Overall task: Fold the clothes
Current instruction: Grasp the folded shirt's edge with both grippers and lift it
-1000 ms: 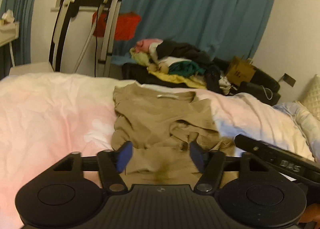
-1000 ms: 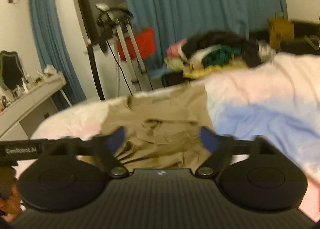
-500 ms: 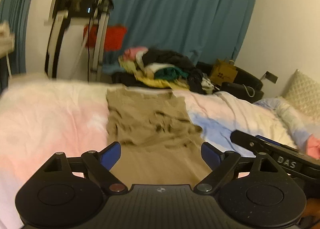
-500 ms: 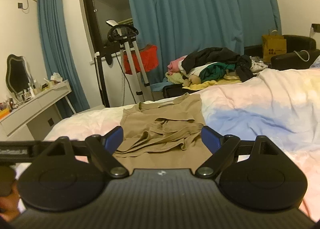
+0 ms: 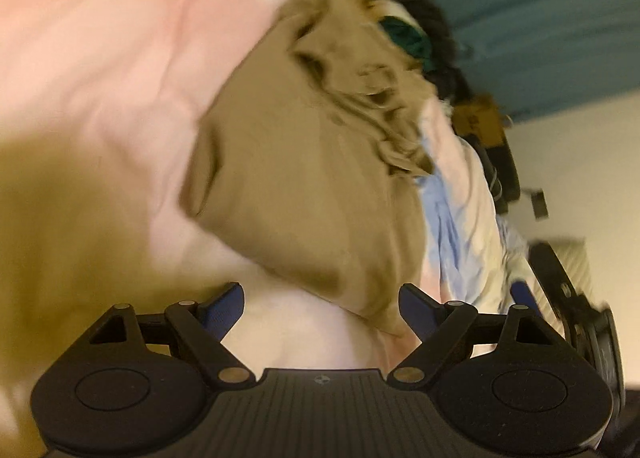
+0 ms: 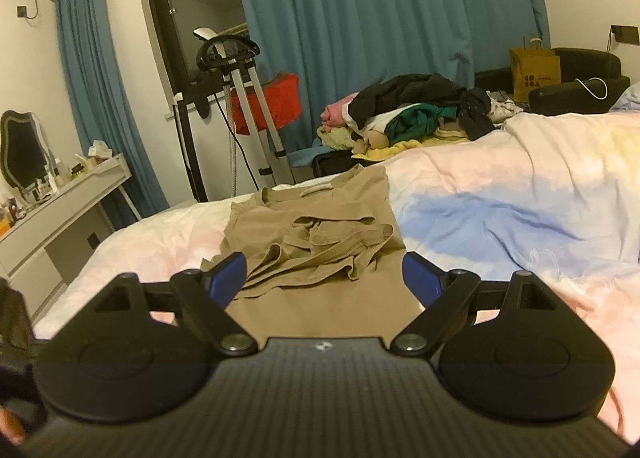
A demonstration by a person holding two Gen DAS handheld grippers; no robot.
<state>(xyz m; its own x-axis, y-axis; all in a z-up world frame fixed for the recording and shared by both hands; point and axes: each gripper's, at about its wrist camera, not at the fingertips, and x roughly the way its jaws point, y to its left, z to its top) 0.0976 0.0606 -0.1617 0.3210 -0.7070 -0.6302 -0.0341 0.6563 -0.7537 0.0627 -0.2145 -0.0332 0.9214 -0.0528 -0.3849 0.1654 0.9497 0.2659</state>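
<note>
Right wrist view: tan shirt point(image 6: 320, 242) lying on pastel bedspread point(image 6: 520, 193), sleeves bunched across middle. Right gripper point(image 6: 322, 276) spread, empty; left gripper point(image 5: 322, 304) spread, empty, near hem corner. Advised: pinch both hem corners evenly, lift, fold toward collar.

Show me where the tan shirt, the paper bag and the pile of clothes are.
tan shirt point(image 6: 320, 230): right wrist view, bunched middle.
paper bag point(image 6: 535, 71): right wrist view, front face.
pile of clothes point(image 6: 416, 109): right wrist view, dark top garment.
</note>
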